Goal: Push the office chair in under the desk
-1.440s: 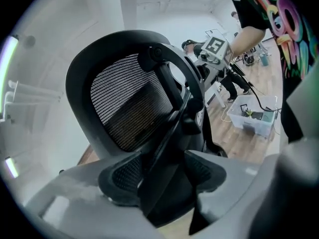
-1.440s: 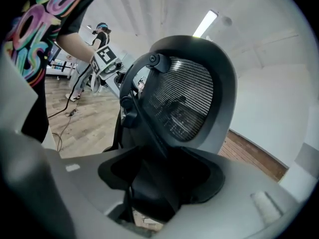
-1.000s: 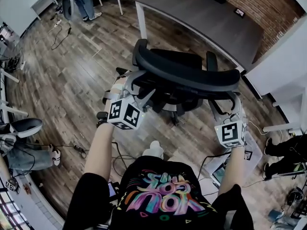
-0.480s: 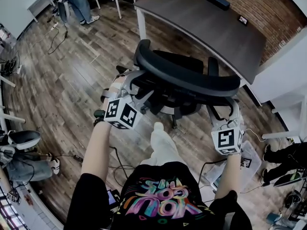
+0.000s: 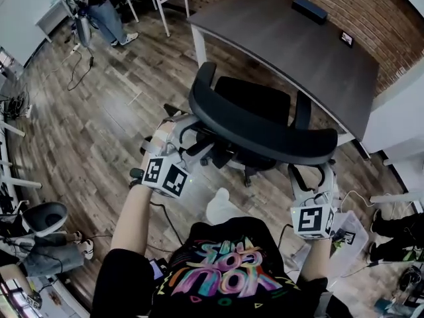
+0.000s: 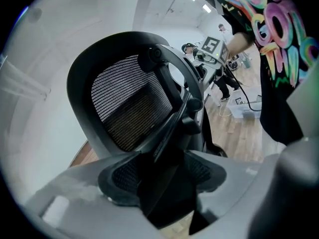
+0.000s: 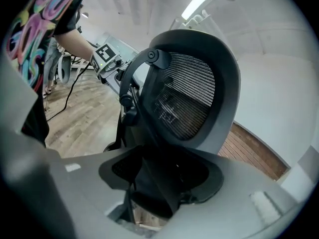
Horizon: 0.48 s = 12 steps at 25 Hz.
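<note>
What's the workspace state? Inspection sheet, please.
Surface: dark desk, top mostly bare; wooden floor.
Job's things: office chair faces the desk, seat close to its edge, not under it yet.
Clutter: black box and small device on the desk.
Grippers: left claw and right claw each shut on the chair's back frame.
Cables: loose cables on the floor by the person's feet; more at far left.
Surroundings: brick wall behind the desk; person standing far left.
</note>
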Each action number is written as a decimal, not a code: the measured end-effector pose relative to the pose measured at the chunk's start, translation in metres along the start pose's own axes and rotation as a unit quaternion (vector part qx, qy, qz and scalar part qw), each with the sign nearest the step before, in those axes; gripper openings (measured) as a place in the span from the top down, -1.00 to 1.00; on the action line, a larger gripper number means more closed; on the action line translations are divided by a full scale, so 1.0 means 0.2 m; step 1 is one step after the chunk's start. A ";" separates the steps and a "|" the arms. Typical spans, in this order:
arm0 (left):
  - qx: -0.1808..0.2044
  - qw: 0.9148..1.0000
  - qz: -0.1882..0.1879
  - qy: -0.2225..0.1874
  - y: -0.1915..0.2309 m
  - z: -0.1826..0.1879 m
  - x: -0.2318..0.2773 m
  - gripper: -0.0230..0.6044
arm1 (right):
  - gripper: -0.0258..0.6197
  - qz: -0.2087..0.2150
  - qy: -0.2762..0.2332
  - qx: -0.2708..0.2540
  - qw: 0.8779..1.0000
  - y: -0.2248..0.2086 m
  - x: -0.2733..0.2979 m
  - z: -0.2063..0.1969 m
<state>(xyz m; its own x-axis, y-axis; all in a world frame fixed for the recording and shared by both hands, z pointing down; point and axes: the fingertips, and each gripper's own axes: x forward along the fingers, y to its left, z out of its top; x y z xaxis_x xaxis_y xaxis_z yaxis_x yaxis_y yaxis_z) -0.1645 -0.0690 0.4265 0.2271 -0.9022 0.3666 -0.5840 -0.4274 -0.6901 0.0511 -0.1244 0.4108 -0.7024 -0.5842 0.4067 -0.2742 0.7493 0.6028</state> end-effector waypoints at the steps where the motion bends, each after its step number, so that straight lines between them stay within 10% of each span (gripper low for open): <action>1: -0.002 1.000 -0.001 -0.001 0.03 -0.02 0.03 0.08 | 0.20 -0.001 0.003 0.002 1.000 -0.01 0.03 0.01; 12: 0.001 1.000 -0.021 -0.021 0.35 -0.29 0.22 0.07 | 0.25 -0.005 0.022 0.022 1.000 -0.10 0.40 0.15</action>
<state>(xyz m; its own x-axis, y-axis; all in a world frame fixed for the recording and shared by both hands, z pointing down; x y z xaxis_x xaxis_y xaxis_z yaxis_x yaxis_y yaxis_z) -0.2398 -0.1352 0.4308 0.2851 -0.8848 0.3687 -0.5723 -0.4657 -0.6750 -0.0203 -0.1762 0.4110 -0.6703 -0.6041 0.4310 -0.3104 0.7558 0.5766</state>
